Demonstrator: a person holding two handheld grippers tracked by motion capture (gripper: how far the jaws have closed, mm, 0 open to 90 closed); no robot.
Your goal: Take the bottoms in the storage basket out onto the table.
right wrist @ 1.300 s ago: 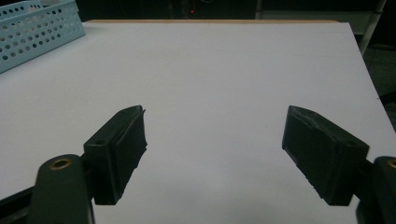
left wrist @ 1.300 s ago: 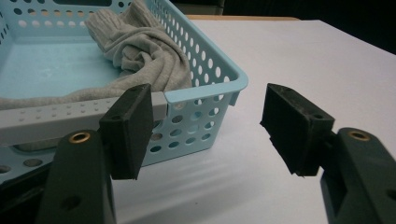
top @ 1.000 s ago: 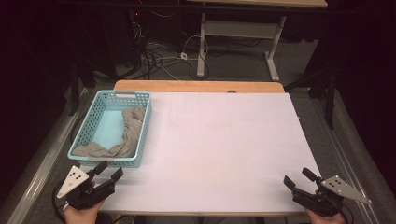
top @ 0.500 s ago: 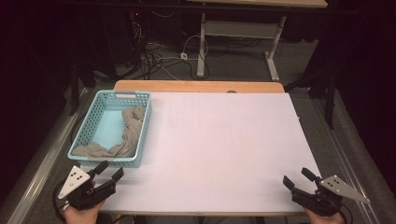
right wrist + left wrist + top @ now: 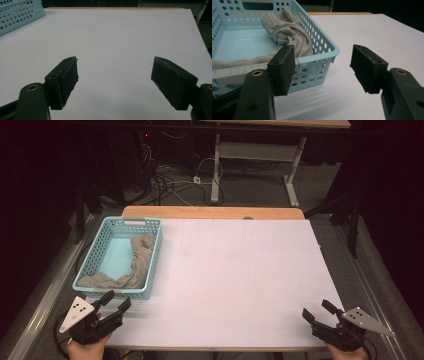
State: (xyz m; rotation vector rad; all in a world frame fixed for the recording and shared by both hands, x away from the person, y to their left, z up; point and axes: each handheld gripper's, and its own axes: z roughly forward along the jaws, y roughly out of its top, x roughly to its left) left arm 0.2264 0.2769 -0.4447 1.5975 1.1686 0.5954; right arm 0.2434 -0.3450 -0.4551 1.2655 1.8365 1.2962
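A light blue perforated basket (image 5: 109, 247) stands at the left of the white table (image 5: 240, 270). A crumpled grey cloth (image 5: 137, 265) lies in it along its right and near sides. My left gripper (image 5: 116, 300) hovers just in front of the basket's near right corner, open with nothing between its pads. From the left gripper view, the gripper (image 5: 324, 67) points at the basket's corner (image 5: 322, 53), with the cloth (image 5: 287, 32) heaped behind the rim. My right gripper (image 5: 316, 309) sits at the table's near right corner, open and empty; the right gripper (image 5: 115, 77) faces bare white table.
The basket's corner (image 5: 20, 12) appears at the upper left in the right gripper view. A wooden strip (image 5: 215, 212) runs along the table's far edge. Beyond it are cables on the floor (image 5: 170, 180) and a white desk frame (image 5: 255, 155). A metal rail (image 5: 45, 300) borders the left side.
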